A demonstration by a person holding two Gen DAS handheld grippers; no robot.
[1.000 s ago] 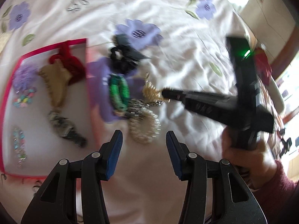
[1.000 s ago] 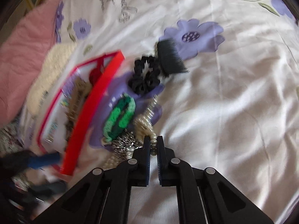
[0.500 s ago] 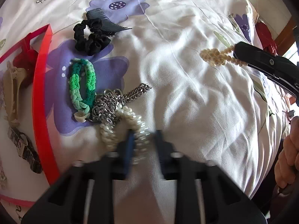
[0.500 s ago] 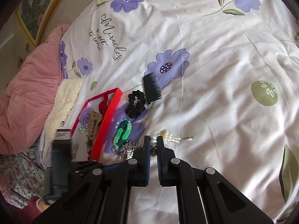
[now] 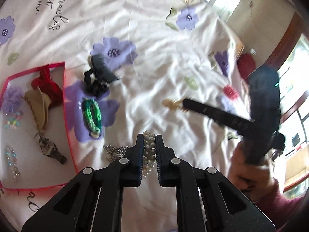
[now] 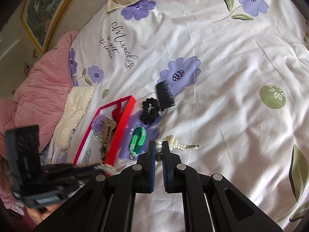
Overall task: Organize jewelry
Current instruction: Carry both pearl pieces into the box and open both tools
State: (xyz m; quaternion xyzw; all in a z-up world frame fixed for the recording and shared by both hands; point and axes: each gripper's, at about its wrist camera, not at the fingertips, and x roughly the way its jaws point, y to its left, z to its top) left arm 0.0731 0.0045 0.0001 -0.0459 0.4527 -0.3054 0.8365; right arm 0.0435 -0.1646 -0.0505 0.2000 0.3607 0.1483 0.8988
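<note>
The left gripper (image 5: 149, 143) is clenched on a coiled white pearl bracelet (image 5: 149, 150); its jaws have just been closing, and the beads now sit pinched between the blue pads, which suggests the piece is being carried rather than nudged. The right gripper (image 6: 158, 150) is likewise clamped, on a second pearl strand (image 6: 174, 142) whose clasp end trails off to the right over the bedsheet (image 6: 231, 77). Holding one strand in each gripper probably keeps the two pearl pieces from tangling. Just left of the left gripper's tips a silver chain (image 5: 115, 150) lies loose on the sheet, and farther left a green braided bracelet (image 5: 92, 114) rests on a purple printed flower. Beyond it, farther away, sit a black scrunchie (image 5: 95, 83) and a black comb (image 5: 102, 67), touching. At the far left the red-rimmed tray (image 5: 65, 104) already holds a wristwatch (image 5: 48, 147), a tan claw clip (image 5: 39, 104) and a red hair tie (image 5: 48, 85), so it seems the sorting destination for both strands.
</note>
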